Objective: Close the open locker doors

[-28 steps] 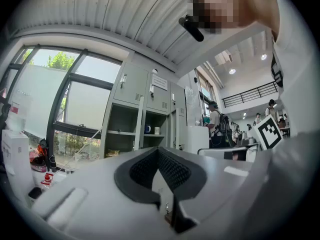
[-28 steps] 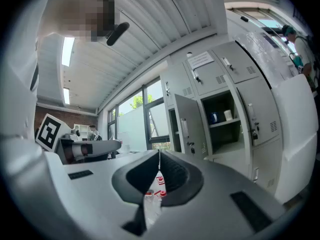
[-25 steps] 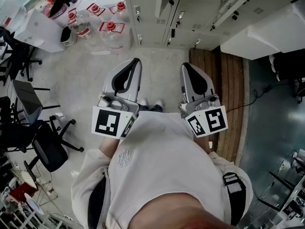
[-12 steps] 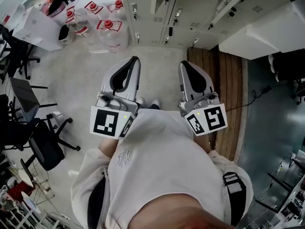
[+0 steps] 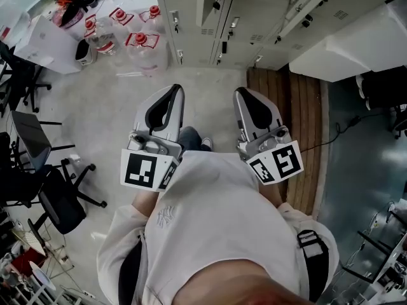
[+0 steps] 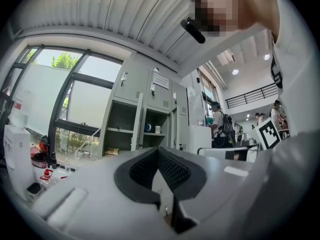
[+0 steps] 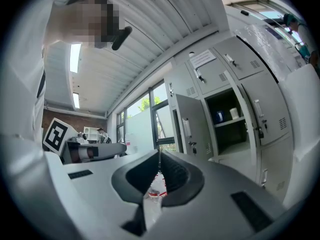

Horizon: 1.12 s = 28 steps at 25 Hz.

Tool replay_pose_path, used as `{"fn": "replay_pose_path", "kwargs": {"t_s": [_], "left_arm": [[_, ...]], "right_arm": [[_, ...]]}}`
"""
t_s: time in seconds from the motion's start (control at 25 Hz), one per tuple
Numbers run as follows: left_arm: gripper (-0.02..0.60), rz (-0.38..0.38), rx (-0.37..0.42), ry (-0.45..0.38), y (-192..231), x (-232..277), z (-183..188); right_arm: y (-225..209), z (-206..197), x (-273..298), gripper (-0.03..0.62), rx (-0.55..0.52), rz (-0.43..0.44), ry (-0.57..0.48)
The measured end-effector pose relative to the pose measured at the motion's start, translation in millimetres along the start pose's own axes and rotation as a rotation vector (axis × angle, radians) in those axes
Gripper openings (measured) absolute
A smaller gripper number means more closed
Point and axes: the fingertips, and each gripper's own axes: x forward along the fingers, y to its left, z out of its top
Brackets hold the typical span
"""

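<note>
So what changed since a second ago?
A leg swung forward in a step between the grippers, covering one shoe; the other shoe still shows. The water bottles slid slightly left in the head view. Nothing grabbed or dropped: left gripper and right gripper stay shut, empty; locker door still open.

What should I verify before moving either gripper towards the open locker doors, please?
1. Left gripper empty: ok, jaws together on nothing.
2. Right gripper empty: ok, jaws together on nothing.
3. Open door located: ok, swung out beside its compartment.
4. Cups clear of the door's swing: ok, set back inside the compartment.
5. Contact with the door: not ok, both grippers are apart from it.
6. Water jugs out of the way: ok, off to the left.
</note>
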Motion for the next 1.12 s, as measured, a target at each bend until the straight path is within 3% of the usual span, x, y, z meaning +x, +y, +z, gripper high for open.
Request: {"fn": "replay_pose_path", "kwargs": {"t_s": [0.36,0.68,0.92,1.12], "left_arm": [[0.005,-0.008,-0.015,0.001,62.0,38.9,1.0],[0.005,-0.067,0.020,-0.002,117.8,97.1,19.8],[0.005,-0.083,0.000,-0.002,134.2,122.9,16.9],[0.005,-0.053,-0.002,-0.003,145.6,144.5,15.0]], "right_arm": [[-15.2,-0.4,68.7,0.015,-0.005,-0.014,0.003],[-42.0,18.8,137.1,0.015,-0.014,-0.056,-0.044],[-65.9,20.0,162.7,0.015,-0.026,-0.077,-0.049],[-94.7,32.0,179.6,0.015,-0.055,-0.061,-0.075]]}}
